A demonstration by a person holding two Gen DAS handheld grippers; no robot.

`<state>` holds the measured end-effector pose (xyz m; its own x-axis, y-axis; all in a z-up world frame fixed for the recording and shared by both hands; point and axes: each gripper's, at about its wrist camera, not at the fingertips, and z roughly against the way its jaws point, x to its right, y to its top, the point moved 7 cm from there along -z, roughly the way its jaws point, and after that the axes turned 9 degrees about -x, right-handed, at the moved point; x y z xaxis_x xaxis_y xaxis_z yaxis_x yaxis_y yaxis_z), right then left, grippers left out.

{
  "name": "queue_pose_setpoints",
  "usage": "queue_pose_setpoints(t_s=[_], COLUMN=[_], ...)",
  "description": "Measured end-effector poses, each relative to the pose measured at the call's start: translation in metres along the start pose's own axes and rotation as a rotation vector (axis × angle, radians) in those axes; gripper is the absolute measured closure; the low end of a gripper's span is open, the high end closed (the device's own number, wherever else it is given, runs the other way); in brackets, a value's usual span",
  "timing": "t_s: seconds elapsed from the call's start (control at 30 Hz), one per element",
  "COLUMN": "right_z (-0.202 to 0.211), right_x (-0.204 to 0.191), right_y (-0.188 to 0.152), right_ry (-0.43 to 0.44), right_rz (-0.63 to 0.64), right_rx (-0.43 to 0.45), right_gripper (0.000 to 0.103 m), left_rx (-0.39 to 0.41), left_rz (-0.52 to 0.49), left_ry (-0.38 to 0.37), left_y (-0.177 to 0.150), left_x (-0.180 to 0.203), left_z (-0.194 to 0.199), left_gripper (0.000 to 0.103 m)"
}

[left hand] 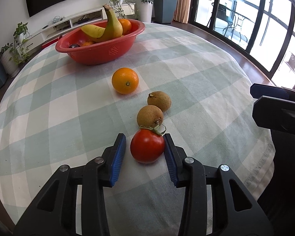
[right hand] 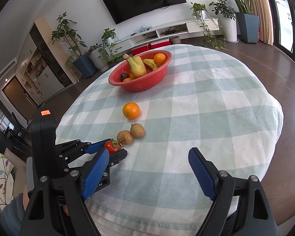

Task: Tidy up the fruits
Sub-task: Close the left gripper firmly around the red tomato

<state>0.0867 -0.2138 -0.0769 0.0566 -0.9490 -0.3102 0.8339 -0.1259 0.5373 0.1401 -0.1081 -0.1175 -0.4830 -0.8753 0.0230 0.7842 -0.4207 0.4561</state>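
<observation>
Blue pads (left hand: 119,157) of the left gripper (left hand: 145,153) flank a tomato (left hand: 147,147) on the checked cloth (left hand: 49,108). Its right pad touches the tomato's side, while a sliver of cloth shows between the left pad and the fruit, so the jaws are not clamped on it. From the right wrist view the tomato (right hand: 112,146) sits between those fingers at the near left of the table. Just beyond it lie two brown fruits (left hand: 149,116), touching each other in a line, the nearer one touching the tomato's green stem. Farther on, apart from them, rests an orange (left hand: 125,80). At the far end stands a red bowl (left hand: 100,49) holding bananas (left hand: 106,27) and more oranges. The right gripper (right hand: 149,171) hovers over bare cloth, jaws wide apart, with nothing between them.
</observation>
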Motion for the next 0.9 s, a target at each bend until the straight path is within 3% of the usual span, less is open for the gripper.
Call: queue_pose_setpoints(t_s=[0.1,0.63,0.77,0.87,0.9], right_z=[-0.001,-0.046,-0.057,-0.057,-0.057], right_x=[0.001,-0.034,-0.038,-0.033,-0.031], right_y=[0.0,0.004,0.003,0.001,0.0], right_ry=[0.001,-0.015,-0.046,-0.057,-0.06], right_rz=[-0.002,0.073,0.087,0.075,0.067], right_rx=[-0.008,-0.108,-0.126,-0.127,-0.129], right_gripper=[0.018,0.022,0.022,0.022,0.022], left_rx=[0.006,0.059,0.031,0.056,0.06], left_rz=[0.0,0.089,0.068,0.049,0.047], left_ry=[-0.01,-0.061,-0.072,-0.089,-0.087], left_y=[-0.002,-0.016,-0.018,-0.014,-0.012], left_x=[-0.002,-0.043,-0.04,-0.034,-0.033], left_z=[0.004,0.027,0.021,0.023,0.022], left_gripper=[0.073,0.076,0.076,0.073,0.065])
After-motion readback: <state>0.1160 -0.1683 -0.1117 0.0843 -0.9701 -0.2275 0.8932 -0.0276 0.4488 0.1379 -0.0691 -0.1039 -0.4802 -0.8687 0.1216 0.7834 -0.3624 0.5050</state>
